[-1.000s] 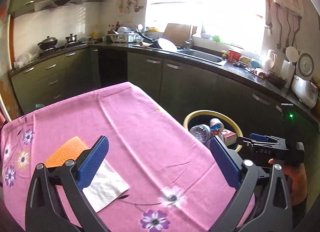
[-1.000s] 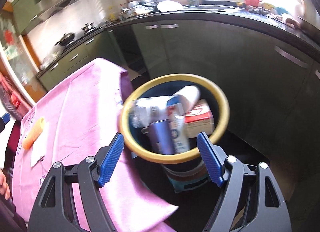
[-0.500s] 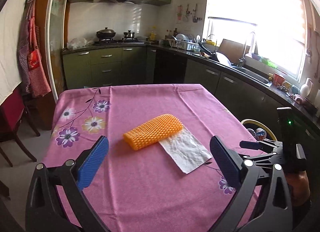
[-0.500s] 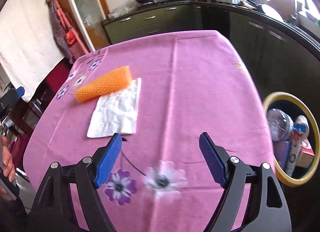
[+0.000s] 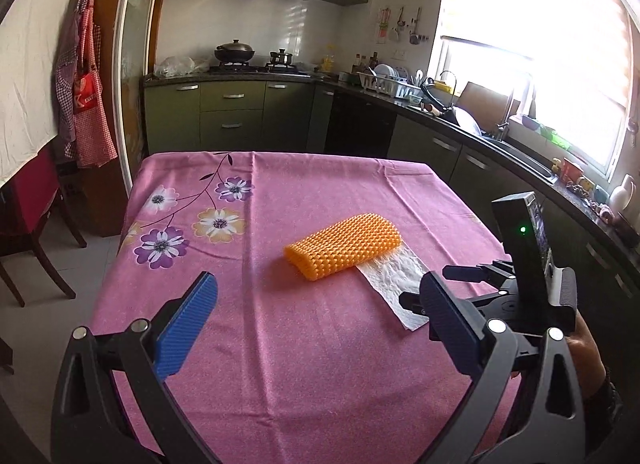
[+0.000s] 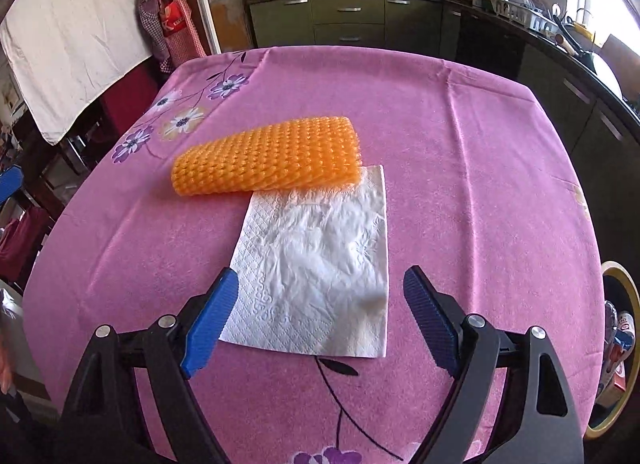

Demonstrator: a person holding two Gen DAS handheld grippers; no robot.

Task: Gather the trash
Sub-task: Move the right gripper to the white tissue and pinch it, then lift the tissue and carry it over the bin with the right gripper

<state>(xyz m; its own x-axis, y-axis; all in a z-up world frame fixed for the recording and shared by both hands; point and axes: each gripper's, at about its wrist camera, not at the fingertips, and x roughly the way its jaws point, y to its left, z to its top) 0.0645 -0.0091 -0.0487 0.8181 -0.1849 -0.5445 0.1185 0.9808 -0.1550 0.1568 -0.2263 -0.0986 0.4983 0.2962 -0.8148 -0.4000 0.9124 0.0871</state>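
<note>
An orange foam net sleeve (image 6: 268, 156) lies on the pink flowered tablecloth (image 6: 460, 136), its edge over a white paper napkin (image 6: 320, 264). My right gripper (image 6: 320, 296) is open and empty, hovering over the napkin's near end. My left gripper (image 5: 316, 308) is open and empty, above the cloth in front of the sleeve (image 5: 344, 244). The napkin (image 5: 396, 284) and the right gripper's body (image 5: 520, 264) show in the left wrist view. The yellow-rimmed trash bin (image 6: 622, 344) with trash inside stands beyond the table's right edge.
Green kitchen cabinets (image 5: 232, 116) and a dark counter with a sink (image 5: 512, 144) run behind and to the right of the table. A red chair (image 5: 28, 224) stands at the left. An apron (image 5: 86, 96) hangs on the door frame.
Both grippers have swung away from the trash bin to face the table. The right gripper has moved in over the napkin; both stay open and empty.
</note>
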